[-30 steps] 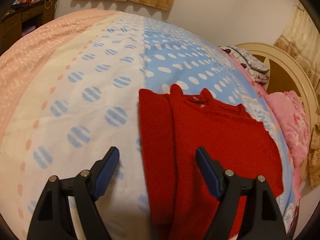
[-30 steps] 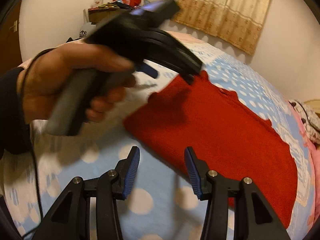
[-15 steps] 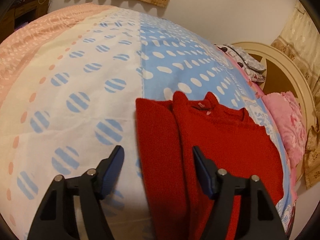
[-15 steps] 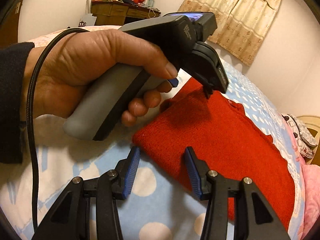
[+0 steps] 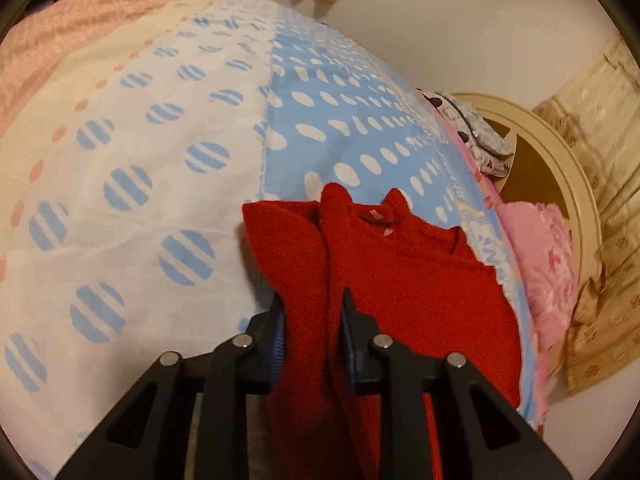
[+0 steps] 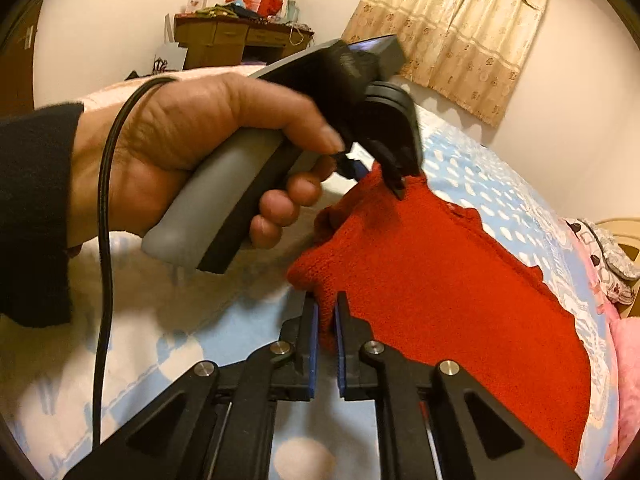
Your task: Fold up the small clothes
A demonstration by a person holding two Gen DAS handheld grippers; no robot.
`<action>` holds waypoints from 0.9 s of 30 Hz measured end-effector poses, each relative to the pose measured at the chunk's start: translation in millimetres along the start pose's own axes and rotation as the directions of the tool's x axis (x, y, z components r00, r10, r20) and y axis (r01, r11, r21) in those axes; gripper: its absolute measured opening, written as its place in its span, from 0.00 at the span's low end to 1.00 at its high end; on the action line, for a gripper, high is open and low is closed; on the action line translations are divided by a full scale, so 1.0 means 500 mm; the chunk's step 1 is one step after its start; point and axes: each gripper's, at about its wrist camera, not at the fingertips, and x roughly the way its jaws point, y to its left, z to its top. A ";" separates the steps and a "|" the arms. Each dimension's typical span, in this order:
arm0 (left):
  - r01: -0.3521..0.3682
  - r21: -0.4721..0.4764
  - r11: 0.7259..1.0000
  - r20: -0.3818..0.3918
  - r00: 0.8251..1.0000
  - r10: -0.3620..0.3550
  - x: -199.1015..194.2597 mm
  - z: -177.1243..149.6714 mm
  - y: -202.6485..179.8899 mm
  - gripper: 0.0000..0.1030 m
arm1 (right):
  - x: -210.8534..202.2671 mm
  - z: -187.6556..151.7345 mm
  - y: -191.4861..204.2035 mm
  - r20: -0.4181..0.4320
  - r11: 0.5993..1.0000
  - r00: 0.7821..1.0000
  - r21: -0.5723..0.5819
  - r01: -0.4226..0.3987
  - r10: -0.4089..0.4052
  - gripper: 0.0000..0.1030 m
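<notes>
The red top (image 5: 420,280) lies on the bed (image 5: 140,160), right of centre. Left gripper (image 5: 310,320) fingers are closing on its folded sleeve edge at six o'clock; right gripper (image 6: 326,320) fingers pinch the hem corner, probably to lift both for the next fold

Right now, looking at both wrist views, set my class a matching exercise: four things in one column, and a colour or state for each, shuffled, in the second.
Things:
1. sweater
2. right gripper
3. curtain
4. pillow

Descriptions:
A. pink
B. red, lying on the bed
C. beige, hanging at the wall
D. clamped on a corner of knit fabric

Pairs: 1-B, 2-D, 3-C, 4-A
</notes>
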 end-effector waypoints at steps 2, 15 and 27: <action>0.016 -0.030 0.999 0.000 1.000 -0.016 -0.006 0.001 -0.005 0.24 | -0.006 -0.005 -0.033 -0.005 0.998 1.000 0.057 -0.026 0.026 0.06; 0.056 -0.002 0.998 0.052 0.997 -0.056 -0.013 0.035 -0.174 0.23 | -0.093 -0.050 -0.186 0.090 0.949 0.995 0.306 -0.075 0.050 0.05; 0.081 0.079 0.994 0.059 0.995 -0.086 0.010 0.034 -0.301 0.23 | -0.161 -0.112 -0.256 0.133 0.916 0.991 0.397 -0.060 0.007 0.05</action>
